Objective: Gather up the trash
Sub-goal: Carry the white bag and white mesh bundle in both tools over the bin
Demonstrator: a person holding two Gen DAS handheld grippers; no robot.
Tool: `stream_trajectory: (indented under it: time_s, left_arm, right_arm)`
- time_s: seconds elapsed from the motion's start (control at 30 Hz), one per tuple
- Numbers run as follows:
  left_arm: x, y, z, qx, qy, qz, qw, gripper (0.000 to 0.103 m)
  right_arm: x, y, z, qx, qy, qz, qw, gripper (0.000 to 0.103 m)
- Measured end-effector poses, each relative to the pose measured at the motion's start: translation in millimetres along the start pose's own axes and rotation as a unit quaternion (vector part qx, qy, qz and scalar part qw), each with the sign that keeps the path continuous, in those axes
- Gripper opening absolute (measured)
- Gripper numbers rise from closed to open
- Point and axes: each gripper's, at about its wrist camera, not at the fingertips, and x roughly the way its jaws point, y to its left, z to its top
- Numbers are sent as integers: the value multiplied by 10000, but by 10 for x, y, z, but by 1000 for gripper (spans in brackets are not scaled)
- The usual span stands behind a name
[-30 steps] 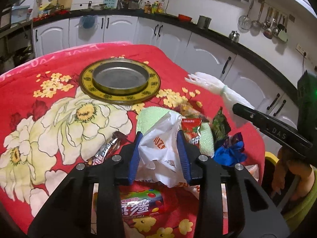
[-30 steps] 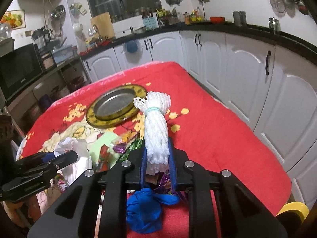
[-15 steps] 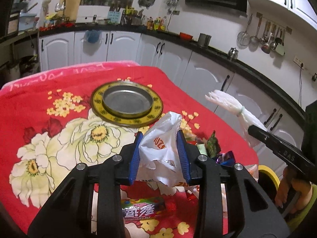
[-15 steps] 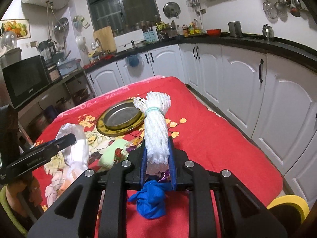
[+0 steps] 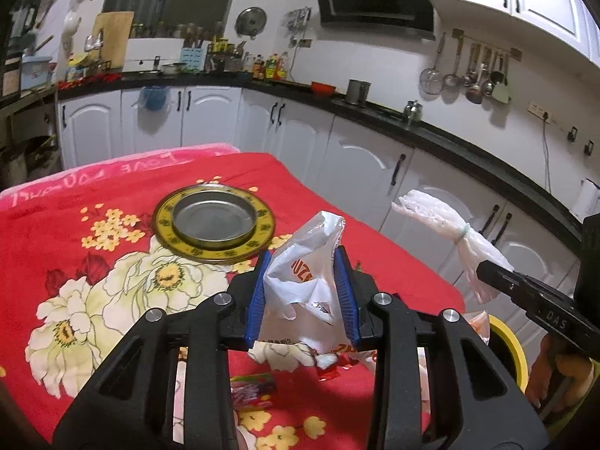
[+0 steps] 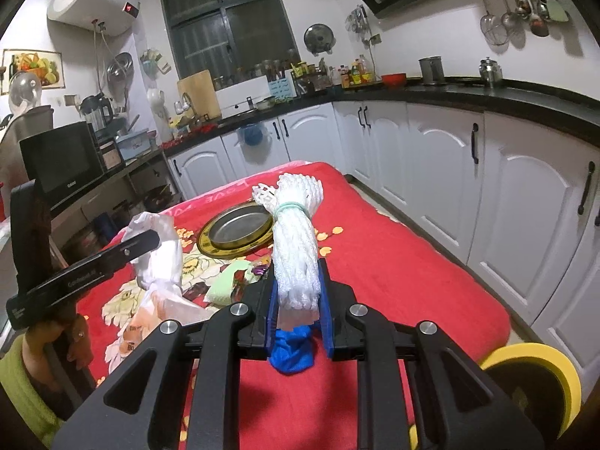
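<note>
Red cloth (image 5: 337, 195) with cream flowers, yellow-rimmed silver dish (image 5: 213, 221), white bag (image 5: 303, 281), blue pads (image 5: 257, 300)

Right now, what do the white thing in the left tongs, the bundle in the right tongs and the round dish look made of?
White bag: thin plastic film, likely; crinkled, glossy, printed orange lettering.
White bundle: foam netting, probably; matte open mesh, cinched by a green band.
Round dish: looks metal; dull grey reflective centre, yellow patterned rim that may be paint or enamel.
</note>
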Motion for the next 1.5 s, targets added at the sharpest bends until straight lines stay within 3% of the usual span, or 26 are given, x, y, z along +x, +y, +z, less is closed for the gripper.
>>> stream_trajectory:
  time_s: [0.63,1.5]
  left_arm:
    - [-199,-524,-76,466,-139,-481,9977,27]
    - [21,-1448,-323,1093,87,-1136,9875,27]
  right_arm:
    - [-596,-288,-184,286,-276,-474,9981,18]
    - [-1214,-855,-625,595,-327,-1365,9883,18]
